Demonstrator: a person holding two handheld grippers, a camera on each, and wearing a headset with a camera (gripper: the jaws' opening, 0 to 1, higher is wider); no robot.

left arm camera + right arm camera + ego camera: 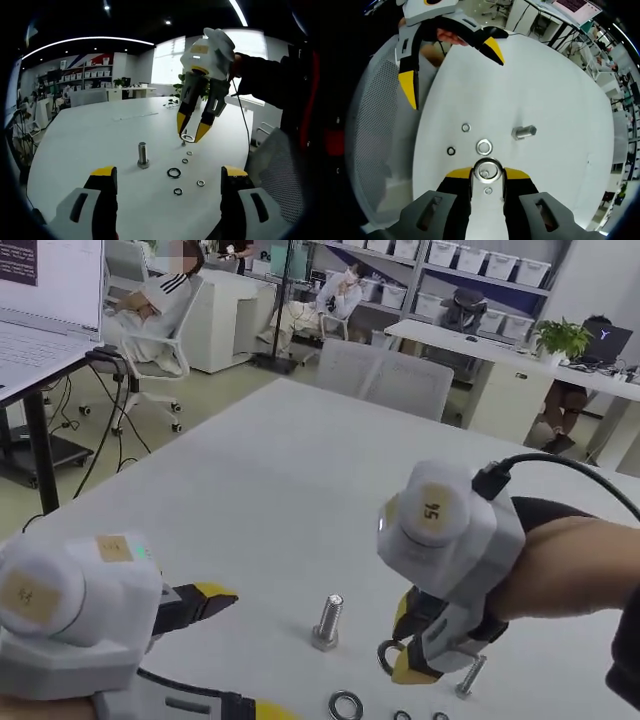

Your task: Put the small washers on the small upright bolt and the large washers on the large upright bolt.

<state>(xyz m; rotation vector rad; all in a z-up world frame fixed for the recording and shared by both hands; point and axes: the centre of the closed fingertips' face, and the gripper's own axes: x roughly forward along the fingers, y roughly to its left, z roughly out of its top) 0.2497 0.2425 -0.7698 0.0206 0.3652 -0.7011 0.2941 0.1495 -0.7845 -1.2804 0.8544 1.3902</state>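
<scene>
The left gripper (169,174) is closest, low over the near edge of the white counter (280,490). Its yellow-tipped fingers (104,174) are spread wide and hold nothing. Facing it, the right gripper (190,135) points down, its fingers pinching a large washer (487,160) by the rim, clear of the counter. That washer hangs just beside the small upright bolt (470,677); I cannot tell whether they touch. In the head view the right gripper's body stands in front of this bolt and covers part of it.

The large upright bolt (327,620) stands bare between the two grippers, apart from both. A second large washer (478,147) lies flat near it, with small washers (200,183) scattered just beside.

The left gripper view lays the loose washers out whole, from the side; the head view cuts them at its lower edge. The right gripper view looks straight down through the held washer's hole. There, a small round thing between the fingers is too small to tell.

Beyond the counter, people (150,310) sit on chairs, with shelves (470,260) of bins and a plant (562,337) behind.
</scene>
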